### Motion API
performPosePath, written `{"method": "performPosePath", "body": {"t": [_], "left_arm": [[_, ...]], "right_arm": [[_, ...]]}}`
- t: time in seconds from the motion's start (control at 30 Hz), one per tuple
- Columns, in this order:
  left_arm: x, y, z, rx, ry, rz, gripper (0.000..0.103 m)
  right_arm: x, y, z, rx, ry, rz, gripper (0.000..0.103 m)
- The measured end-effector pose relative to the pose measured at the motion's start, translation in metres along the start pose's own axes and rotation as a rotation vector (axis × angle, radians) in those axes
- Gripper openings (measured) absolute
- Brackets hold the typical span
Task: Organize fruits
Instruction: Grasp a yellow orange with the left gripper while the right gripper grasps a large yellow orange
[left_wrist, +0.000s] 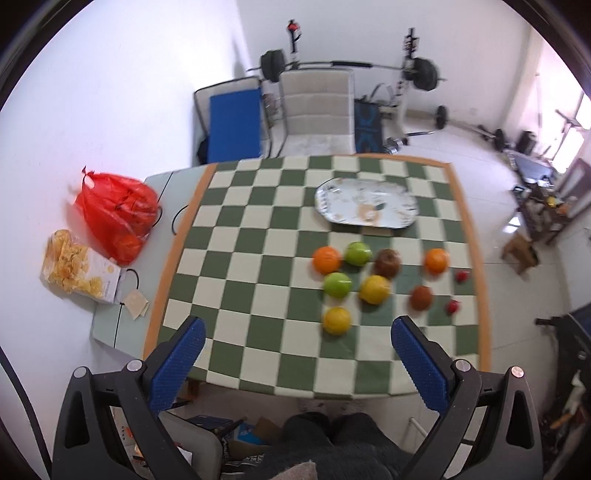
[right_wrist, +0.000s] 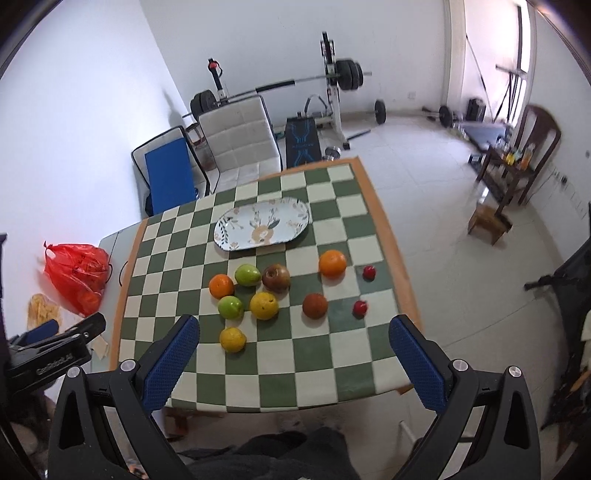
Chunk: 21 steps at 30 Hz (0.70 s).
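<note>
Several fruits lie loose on the checked tablecloth: two oranges, two green apples, two yellow citrus, two brown fruits and two small red fruits. A flowered oval plate sits bare behind them. My left gripper hovers open high above the table's near edge, nothing between its blue pads. My right gripper is open too, well above the fruits and holding nothing.
On the bare table strip to the left sit a red plastic bag and a box of crisps. A padded chair stands behind the table, with barbell gear beyond. The left gripper's body shows at left.
</note>
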<state>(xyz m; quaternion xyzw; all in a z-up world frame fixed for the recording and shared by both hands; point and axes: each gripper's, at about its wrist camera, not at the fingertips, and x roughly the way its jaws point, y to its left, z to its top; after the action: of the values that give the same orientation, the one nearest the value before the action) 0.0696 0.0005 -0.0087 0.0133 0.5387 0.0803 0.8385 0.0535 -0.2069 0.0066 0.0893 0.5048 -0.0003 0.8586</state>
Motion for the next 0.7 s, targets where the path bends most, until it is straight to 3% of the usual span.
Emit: {"method": "performPosePath", "body": {"t": [0.17,0.4,0.6,0.7], "left_arm": [[0.086,0.004,0.012,-0.009,0.148,0.008,0.103],[0.214,-0.004,-0.01,0.005,0.363,-0.053,0.096],[0.293,-0.036,-0.028,0.033,0.487,-0.111,0.094],[0.323,-0.048,-0.031,0.041,0.528,-0.137,0.094]], "right_arm": [[0.092,0.001,-0.008,0.013,0.094,-0.013,0.103],[0.25,0.017,-0.021,0.027,0.258,0.017,0.098],[0.368,0.047,-0.026,0.055,0.368,0.051,0.086],[0.414,0.052,-0.029,0.059,0.406,0.06,0.086]]}}
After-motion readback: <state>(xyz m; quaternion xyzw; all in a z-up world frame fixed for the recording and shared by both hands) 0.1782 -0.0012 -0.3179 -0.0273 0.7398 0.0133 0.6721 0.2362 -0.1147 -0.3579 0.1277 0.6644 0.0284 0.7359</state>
